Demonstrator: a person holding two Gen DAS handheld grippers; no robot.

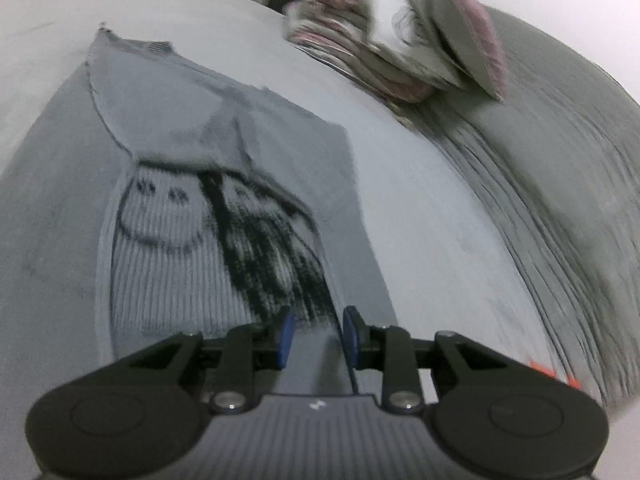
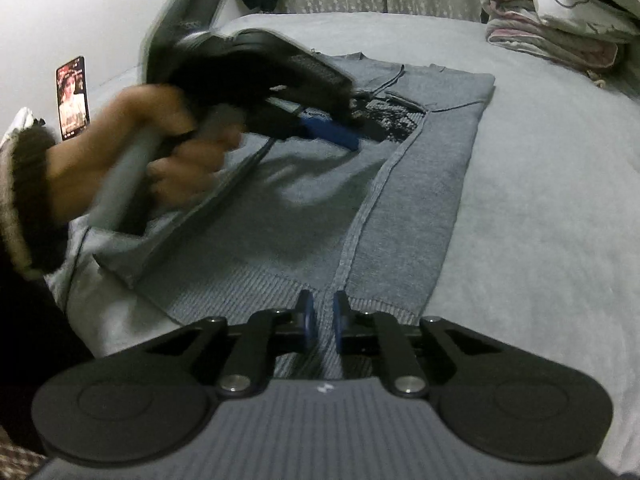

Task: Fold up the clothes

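Observation:
A grey knit sweater (image 1: 160, 280) with a smiley face and a black print lies flat on the bed (image 1: 420, 220). My left gripper (image 1: 318, 334) has a strip of the sweater's fabric between its blue pads and is shut on it. In the right wrist view a hand (image 2: 120, 140) carries that left gripper (image 2: 354, 136) over the sweater (image 2: 420, 168), and a lifted flap of the sweater trails from it to the left edge. My right gripper (image 2: 323, 314) sits at the near ribbed hem, its pads shut on the raised seam there.
Folded pink-and-white quilts (image 2: 560, 20) are stacked at the bed's far right corner, also blurred in the left wrist view (image 1: 380, 40). A ribbed grey blanket (image 1: 560, 180) lies to the right. A lit phone (image 2: 72, 96) leans at the far left. The bed (image 2: 540, 220) is grey.

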